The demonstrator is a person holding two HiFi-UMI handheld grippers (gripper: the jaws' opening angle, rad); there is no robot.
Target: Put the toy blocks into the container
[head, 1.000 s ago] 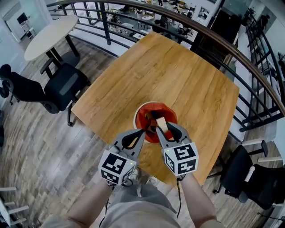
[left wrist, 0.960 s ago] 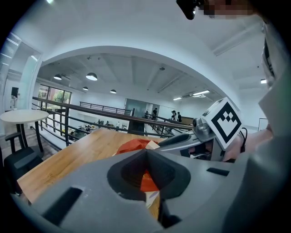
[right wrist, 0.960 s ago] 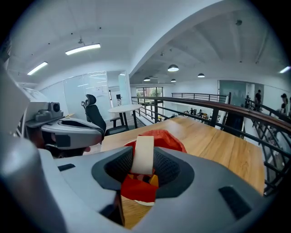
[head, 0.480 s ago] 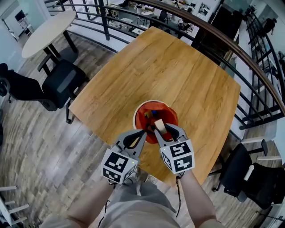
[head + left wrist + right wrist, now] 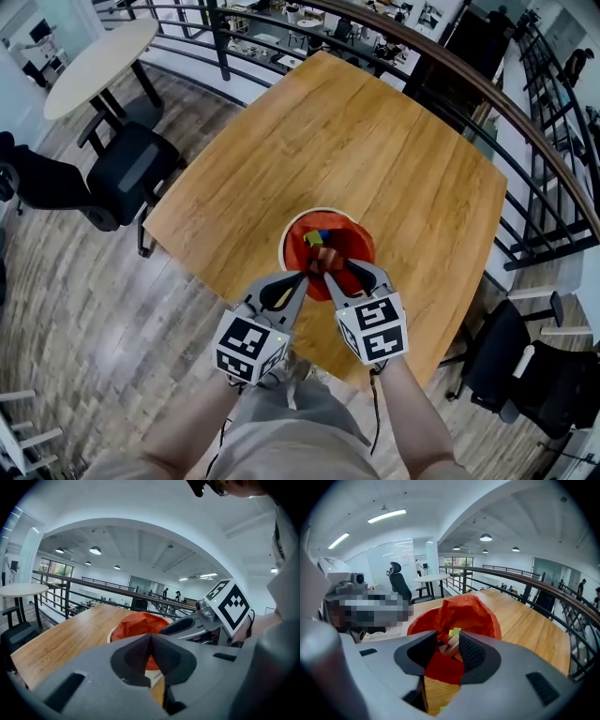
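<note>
A white-rimmed container (image 5: pixel 287 246) lined with red cloth (image 5: pixel 474 612) stands near the front edge of the wooden table (image 5: pixel 375 159). Several coloured toy blocks (image 5: pixel 319 238) lie inside it; a yellow-green block (image 5: pixel 454 632) shows among them. My right gripper (image 5: pixel 334 264) hangs over the container's near rim. Its jaws have just been opening, stand apart (image 5: pixel 447 643), and hold nothing. My left gripper (image 5: pixel 303 276) is beside it at the rim, shut and empty (image 5: pixel 150 638). The container (image 5: pixel 136 623) rises just beyond its tips.
A black office chair (image 5: pixel 131 178) and a round white table (image 5: pixel 94 66) stand on the floor at the left. A dark railing (image 5: pixel 469 84) curves behind the table. Another black chair (image 5: pixel 525 375) is at the lower right.
The tan block that my right gripper held over the container is gone from its jaws. Both grippers have sunk slightly towards the rim.
</note>
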